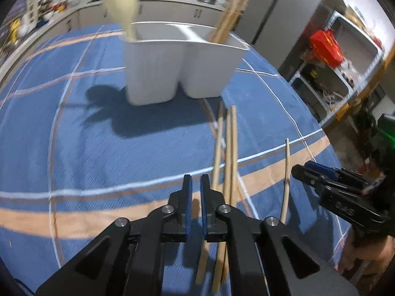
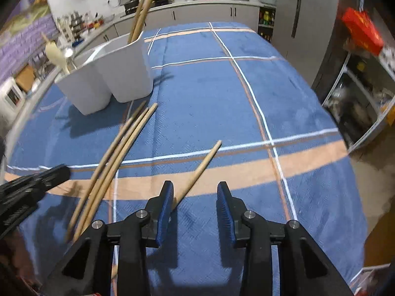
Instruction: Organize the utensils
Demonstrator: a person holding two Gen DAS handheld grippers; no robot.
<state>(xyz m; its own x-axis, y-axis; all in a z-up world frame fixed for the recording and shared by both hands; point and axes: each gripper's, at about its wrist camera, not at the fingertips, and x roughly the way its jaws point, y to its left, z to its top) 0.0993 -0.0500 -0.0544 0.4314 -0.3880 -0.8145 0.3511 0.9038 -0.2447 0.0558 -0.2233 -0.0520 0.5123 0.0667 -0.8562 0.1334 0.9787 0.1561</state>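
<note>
A white two-compartment holder stands on the blue checked cloth; it also shows in the right wrist view. A cream spoon stands in its left compartment and chopsticks in its right one. Three wooden chopsticks lie together on the cloth, with a single chopstick apart to their right. In the right wrist view the bundle lies left and the single chopstick runs under the left finger. My left gripper is shut and empty above the cloth. My right gripper is open over the single chopstick.
The blue cloth covers the table. Kitchen counters run along the back. A fridge and a shelf with a red box stand past the table's right edge.
</note>
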